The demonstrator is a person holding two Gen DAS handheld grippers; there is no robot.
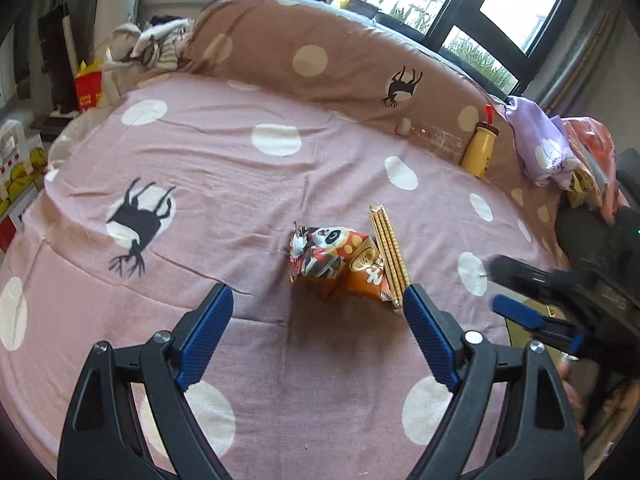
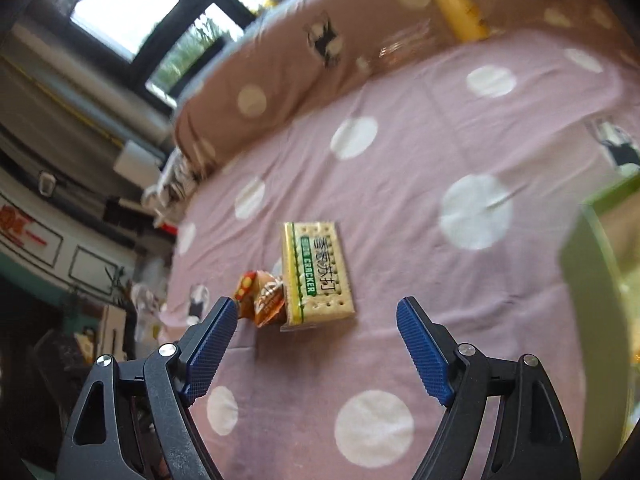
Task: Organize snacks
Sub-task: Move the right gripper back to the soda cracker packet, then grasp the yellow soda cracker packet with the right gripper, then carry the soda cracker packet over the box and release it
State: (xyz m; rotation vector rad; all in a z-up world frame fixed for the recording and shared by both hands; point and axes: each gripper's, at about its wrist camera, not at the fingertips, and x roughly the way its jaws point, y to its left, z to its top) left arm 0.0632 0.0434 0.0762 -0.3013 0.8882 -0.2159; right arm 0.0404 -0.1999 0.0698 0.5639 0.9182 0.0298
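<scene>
Two snacks on the pink polka-dot bedsheet [image 1: 280, 168]: one orange panda snack bag [image 1: 336, 258] and one pack of soda crackers [image 2: 316, 272], touching each other. From the left wrist view the cracker pack shows only its edge, at 3 o'clock of the bag.

Both tools are released: the left gripper [image 1: 318, 300] and right gripper [image 2: 316, 312] each have jaws spread wide with nothing between them, just short of the snacks.

At 1 o'clock, one yellow bottle [image 1: 480, 148] leans on the brown dotted pillow [image 1: 320, 48], beside a clear bottle [image 1: 436, 138] (hard to make out). A green box [image 2: 592, 264] is cut off at 3 o'clock in the right view, contents too blurry to tell.
</scene>
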